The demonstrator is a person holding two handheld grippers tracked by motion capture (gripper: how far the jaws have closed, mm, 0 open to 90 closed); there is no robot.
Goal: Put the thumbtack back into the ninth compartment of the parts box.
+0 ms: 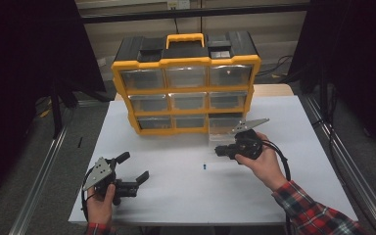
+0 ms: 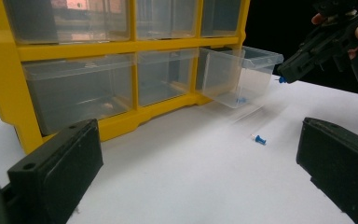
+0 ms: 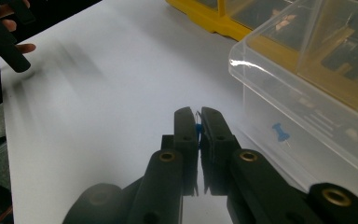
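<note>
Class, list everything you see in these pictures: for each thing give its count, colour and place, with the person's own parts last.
Drawer cabinet: one, yellow and black, back of table.
Pulled-out drawer: one, clear, bottom row, one blue pushpin inside.
Loose pushpin: one, blue, on the table.
Held pushpin: one, blue, between the right gripper's jaws.
Table: one, white.
Left gripper: one, black, open, near left.
Right gripper: one, black, shut, beside the drawer.
Sleeves: red plaid.
</note>
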